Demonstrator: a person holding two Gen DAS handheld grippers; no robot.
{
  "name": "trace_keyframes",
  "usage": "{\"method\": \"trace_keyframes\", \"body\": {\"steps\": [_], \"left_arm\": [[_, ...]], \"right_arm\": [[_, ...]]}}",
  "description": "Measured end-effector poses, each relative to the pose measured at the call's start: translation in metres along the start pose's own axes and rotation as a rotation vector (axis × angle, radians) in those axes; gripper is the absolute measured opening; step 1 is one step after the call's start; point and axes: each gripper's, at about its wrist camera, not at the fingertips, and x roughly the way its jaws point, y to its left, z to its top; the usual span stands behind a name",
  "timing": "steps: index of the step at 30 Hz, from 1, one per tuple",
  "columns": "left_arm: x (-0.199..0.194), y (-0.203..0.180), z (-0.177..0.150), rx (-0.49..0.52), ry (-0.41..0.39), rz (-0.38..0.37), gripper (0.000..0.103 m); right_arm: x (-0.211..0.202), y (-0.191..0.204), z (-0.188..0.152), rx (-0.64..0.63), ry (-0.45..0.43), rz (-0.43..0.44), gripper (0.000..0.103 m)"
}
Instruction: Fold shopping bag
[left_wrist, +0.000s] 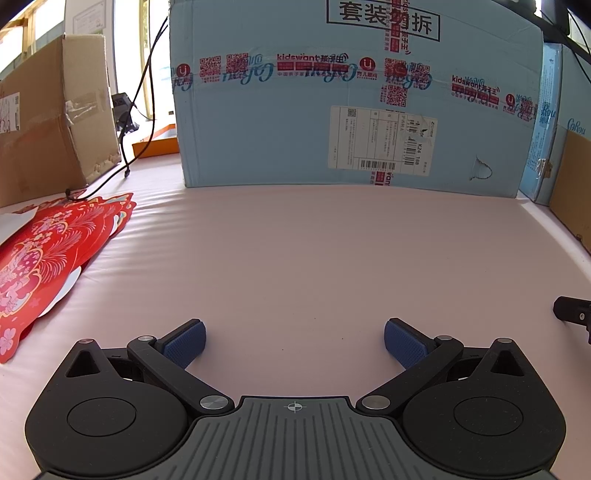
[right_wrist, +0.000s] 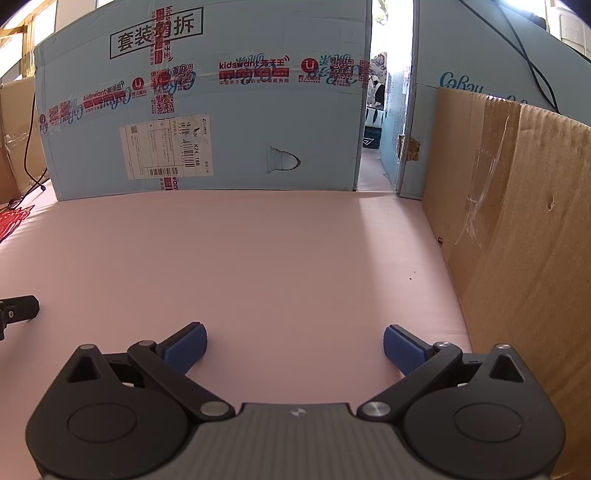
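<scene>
Tongs on both sides spread wide, empty, over the pink padded surface (left_wrist: 314, 258); left tongs (left_wrist: 294, 341) nearer the flat red floral paper shopping bag (left_wrist: 48, 258) lying far left; right tongs (right_wrist: 294, 345) well apart from it.

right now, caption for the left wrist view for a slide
Open left tool over bare pink mat; red shopping bag lies flat at left, blue carton behind.

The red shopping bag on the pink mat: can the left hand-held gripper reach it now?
Probably yes. The red shopping bag lies flat, left of the open left hand-held gripper, with only bare mat between them.
</scene>
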Motion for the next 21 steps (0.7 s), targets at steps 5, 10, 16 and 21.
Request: {"method": "trace_keyframes", "body": {"steps": [5, 10, 16, 21], "left_arm": [[0.0005, 0.0024, 0.0004, 0.001, 0.000, -0.003, 0.103], [0.0001, 0.0005, 0.0005, 0.000, 0.000, -0.002, 0.103], [-0.0002, -0.0008, 0.0004, 0.001, 0.001, -0.001, 0.103], [-0.0001, -0.0010, 0.0005, 0.001, 0.001, 0.000, 0.103]], "right_arm": [[0.0003, -0.0001, 0.0000, -0.001, 0.000, 0.000, 0.103], [0.0003, 0.0000, -0.0002, -0.001, 0.000, 0.000, 0.103], [0.0001, 0.0002, -0.0003, -0.001, 0.000, 0.001, 0.103], [0.0000, 0.0003, -0.0004, -0.001, 0.000, 0.001, 0.103]]}}
